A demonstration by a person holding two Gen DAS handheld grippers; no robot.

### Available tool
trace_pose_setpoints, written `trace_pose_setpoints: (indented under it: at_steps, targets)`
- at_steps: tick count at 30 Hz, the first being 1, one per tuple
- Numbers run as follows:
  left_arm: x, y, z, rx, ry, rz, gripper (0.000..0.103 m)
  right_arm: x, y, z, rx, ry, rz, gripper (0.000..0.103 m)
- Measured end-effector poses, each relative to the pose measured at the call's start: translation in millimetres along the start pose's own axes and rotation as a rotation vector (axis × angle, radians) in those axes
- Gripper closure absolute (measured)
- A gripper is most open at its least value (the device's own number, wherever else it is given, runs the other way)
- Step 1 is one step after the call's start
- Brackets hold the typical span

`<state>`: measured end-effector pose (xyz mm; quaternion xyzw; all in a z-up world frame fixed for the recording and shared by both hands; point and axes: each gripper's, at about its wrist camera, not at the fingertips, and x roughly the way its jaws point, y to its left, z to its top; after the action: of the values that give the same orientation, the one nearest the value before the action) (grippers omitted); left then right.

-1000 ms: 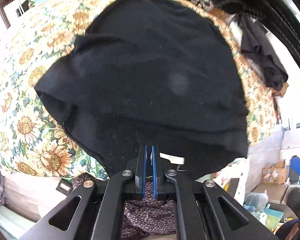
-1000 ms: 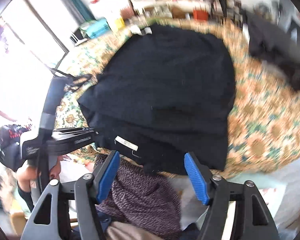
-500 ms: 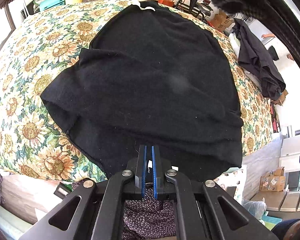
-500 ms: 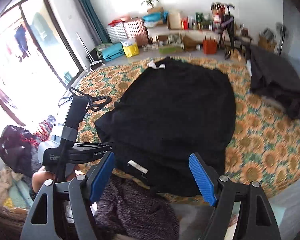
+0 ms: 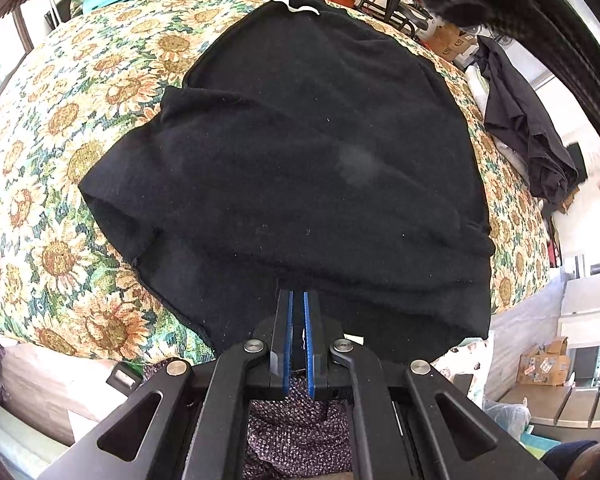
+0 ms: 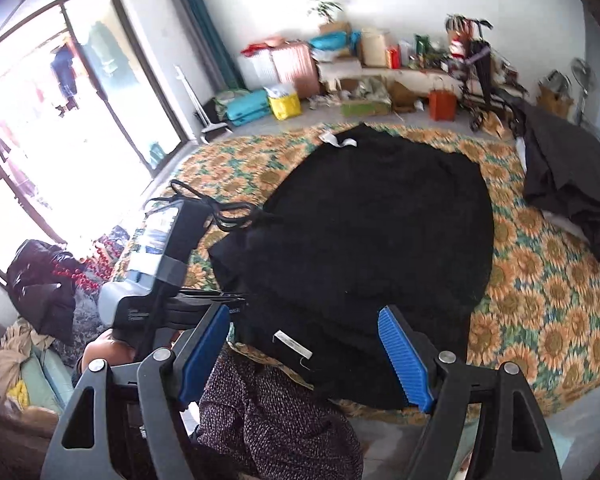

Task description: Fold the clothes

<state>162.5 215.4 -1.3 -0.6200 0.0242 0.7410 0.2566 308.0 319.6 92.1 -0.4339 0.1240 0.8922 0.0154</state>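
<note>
A large black knit garment point(image 5: 300, 168) lies spread on a bed covered with a sunflower-print cloth point(image 5: 60, 120). In the left wrist view it fills the middle of the frame, its white neck label point(image 5: 296, 4) at 12 o'clock at the far edge and a folded sleeve or side flap bunched toward 9 o'clock. The near hem hangs over the bed's edge at 6 o'clock, where a small white care tag point(image 6: 293, 344) shows in the right wrist view.

The left gripper point(image 5: 296, 300) has its blue-padded fingers pressed together right at that near hem; the edge of the fabric seems pinched between them, though the dark cloth makes the contact hard to confirm. The right gripper point(image 6: 304, 344) stands with its blue pads spread wide, the hem and care tag seen between them but not touched by either pad.

A second dark grey garment point(image 6: 572, 184) lies crumpled at 3 o'clock near the bed's right edge, well apart from the black one. Below both grippers, at 6 o'clock, is a purple-and-white speckled knit point(image 6: 276, 420).
</note>
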Motion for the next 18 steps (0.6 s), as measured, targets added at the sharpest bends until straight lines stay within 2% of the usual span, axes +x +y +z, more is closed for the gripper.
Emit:
trace_pose_setpoints:
  at_steps: [3, 8, 13, 16, 18]
  targets:
    - [0.5, 1.1, -0.7, 0.0, 0.002, -0.003, 0.098, -0.5, -2.5, 2.0, 0.02, 0.003, -0.023, 0.023]
    - [0.2, 2.2, -2.5, 0.002, 0.004, 0.0, 0.098, -11.5, 7.0, 1.1, -0.021, -0.045, -0.007, 0.023]
    - [-1.0, 3.3, -4.1, -0.002, 0.001, -0.004, 0.098, -8.2, 3.8, 3.2, 0.014, -0.022, -0.015, 0.023]
    - [-1.2, 3.0, -5.0, 0.006, 0.001, -0.004, 0.098, -13.4, 15.0, 2.6, -0.051, -0.056, 0.023, 0.023]
    - [-0.9, 4.0, -4.1, 0.002, 0.0, -0.006, 0.098, -8.2, 13.6, -0.9, -0.073, -0.066, 0.015, 0.02]
